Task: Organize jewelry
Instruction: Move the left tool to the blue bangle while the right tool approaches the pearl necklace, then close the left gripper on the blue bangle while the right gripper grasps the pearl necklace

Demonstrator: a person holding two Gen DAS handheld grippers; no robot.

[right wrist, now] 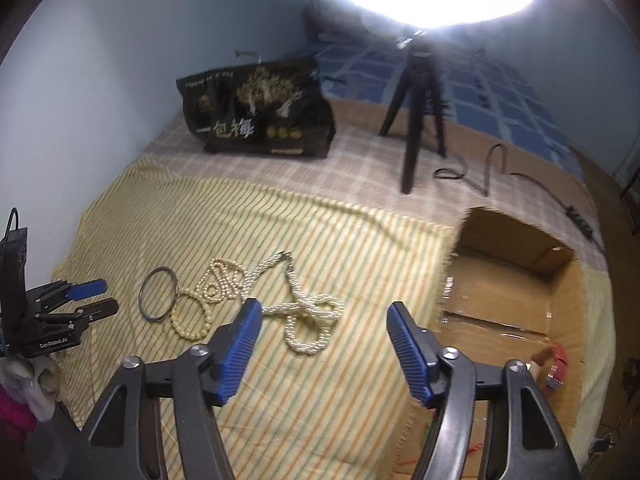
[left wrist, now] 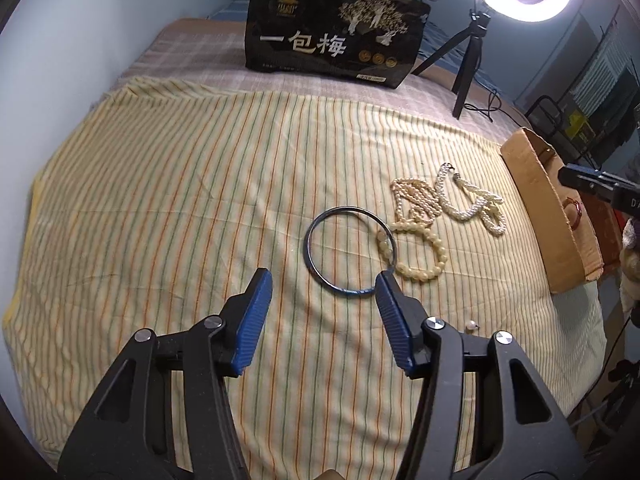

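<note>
Both grippers I'm running, left gripper (left wrist: 324, 280) and right gripper (right wrist: 322, 312), gape wide with nothing held, above the striped cloth (left wrist: 180, 200) where the metal bangle (left wrist: 320, 272) touches the beaded bracelet (left wrist: 434, 268) beside the pearl necklaces (left wrist: 472, 210).

Left of the bangle: I see bare striped cloth (left wrist: 160, 200) running to the wall, room to come in low.
Right of the bangle: the metal bangle (left wrist: 347, 252) overlaps the bead bracelet (left wrist: 416, 252); pearl strands (left wrist: 472, 200) crowd just beyond.
Near edge: a loose pearl (left wrist: 472, 325) lies just beside my left gripper (left wrist: 324, 284), whose jaws stand wide.
Right side: the cardboard box (right wrist: 516, 280) wall blocks a sideways pass; its top gapes.
Far end: the black bag (left wrist: 332, 36) and the tripod (right wrist: 416, 120) stand in the way.
</note>
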